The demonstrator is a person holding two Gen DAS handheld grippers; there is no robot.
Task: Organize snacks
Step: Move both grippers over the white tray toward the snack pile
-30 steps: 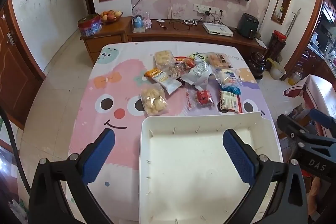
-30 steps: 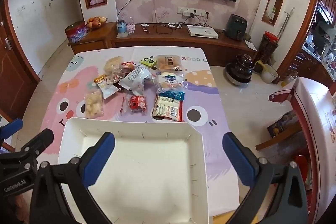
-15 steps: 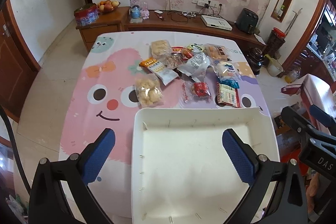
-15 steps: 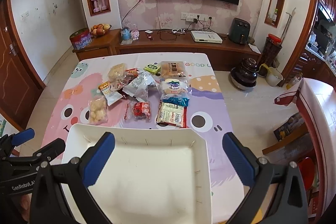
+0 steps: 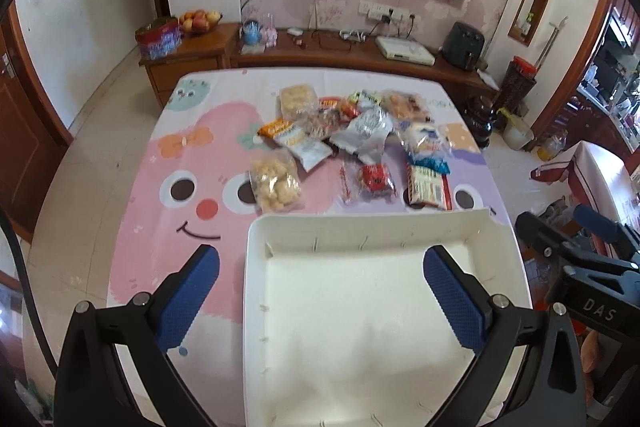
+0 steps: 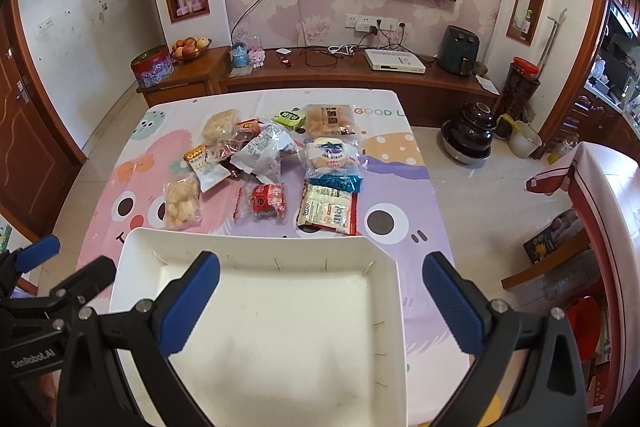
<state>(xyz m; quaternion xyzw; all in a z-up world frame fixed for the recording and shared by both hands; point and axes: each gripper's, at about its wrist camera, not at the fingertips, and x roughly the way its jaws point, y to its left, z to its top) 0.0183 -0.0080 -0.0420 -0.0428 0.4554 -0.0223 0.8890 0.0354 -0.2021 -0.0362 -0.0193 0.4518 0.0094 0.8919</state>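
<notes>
The white rectangular plastic tray (image 6: 384, 307) looks matt; the crinkled clear-plastic snack packets (image 6: 264, 203) look glossy above it.

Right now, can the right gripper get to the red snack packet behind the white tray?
Probably yes. The right gripper is open above the empty white tray, and the red snack packet lies uncovered just past the tray's far rim.

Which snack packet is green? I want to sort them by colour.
The small lime-green packet at the far edge of the pile, left of the clear pack of golden cakes. The other wrappers are clear, white, red, orange or blue.
</notes>
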